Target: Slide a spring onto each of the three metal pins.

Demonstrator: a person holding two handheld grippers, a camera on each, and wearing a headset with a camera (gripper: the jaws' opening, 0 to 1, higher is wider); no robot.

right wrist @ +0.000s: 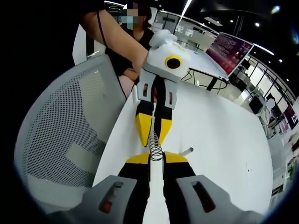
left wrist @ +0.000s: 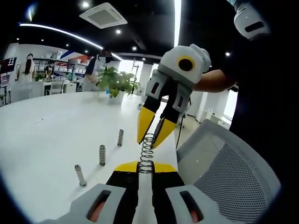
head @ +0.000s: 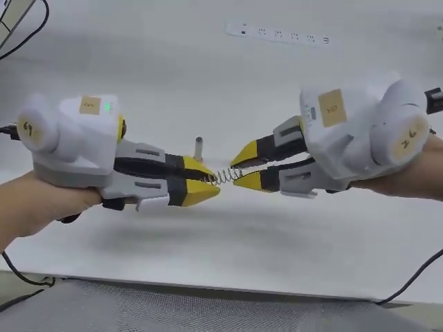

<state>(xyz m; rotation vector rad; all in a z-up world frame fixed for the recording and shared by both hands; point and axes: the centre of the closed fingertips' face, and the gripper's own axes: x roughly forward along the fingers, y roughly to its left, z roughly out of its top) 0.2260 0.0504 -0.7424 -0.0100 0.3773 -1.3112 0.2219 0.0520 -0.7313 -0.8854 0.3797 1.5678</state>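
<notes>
Left hand-held gripper [head: 216, 182]: raised above the surface [head: 208, 249], jaws closed on one end of a spring [head: 225, 176]. In the left gripper view the spring rises straight out from between the yellow tips.

Right hand-held gripper [head: 237, 173]: facing the left one tip to tip. Its jaws are narrowly apart, with the spring's other end between the tips. Whether they press on it cannot be told.

The spring spans the gap between the two grippers, in the air, clear of the surface.

Beyond, in the left gripper view, three upright pins stand in a row on the surface. The bare pin [left wrist: 80, 175] is nearest. The second pin [left wrist: 102, 155] and third pin [left wrist: 120, 137] each carry a spring.

A power strip [head: 277, 33] lies at the far edge.
</notes>
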